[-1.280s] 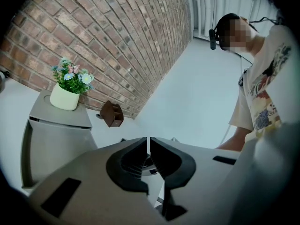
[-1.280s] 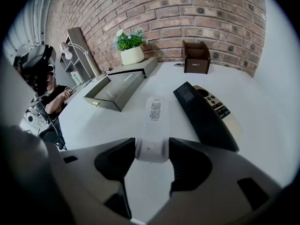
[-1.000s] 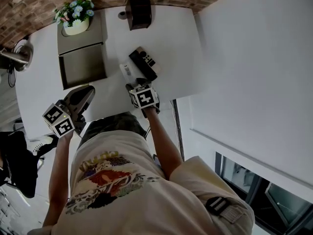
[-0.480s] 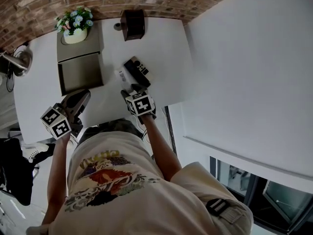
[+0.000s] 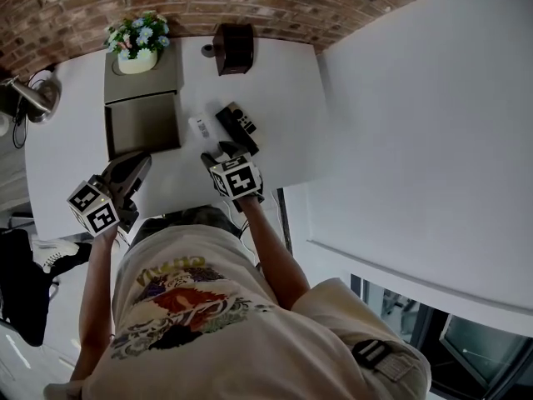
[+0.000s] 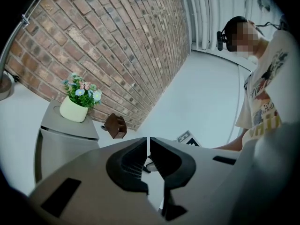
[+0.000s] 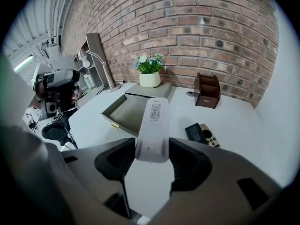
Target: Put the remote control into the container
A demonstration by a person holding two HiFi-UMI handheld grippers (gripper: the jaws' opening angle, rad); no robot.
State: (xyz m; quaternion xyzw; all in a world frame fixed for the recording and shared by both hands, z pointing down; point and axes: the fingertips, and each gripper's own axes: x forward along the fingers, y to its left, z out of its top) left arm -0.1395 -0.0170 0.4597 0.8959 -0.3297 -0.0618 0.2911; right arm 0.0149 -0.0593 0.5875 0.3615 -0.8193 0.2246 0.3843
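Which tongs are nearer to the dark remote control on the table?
Right. The right tongs, holding the white remote control, are just below the dark remote control in the head view; the left tongs are far to its left, by the container.

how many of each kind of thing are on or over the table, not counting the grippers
white remote: 1
black remote: 1
beige remote: 1
container: 1
flower pot: 1
wooden holder: 1
lamp: 1
small dark item: 1
total: 8
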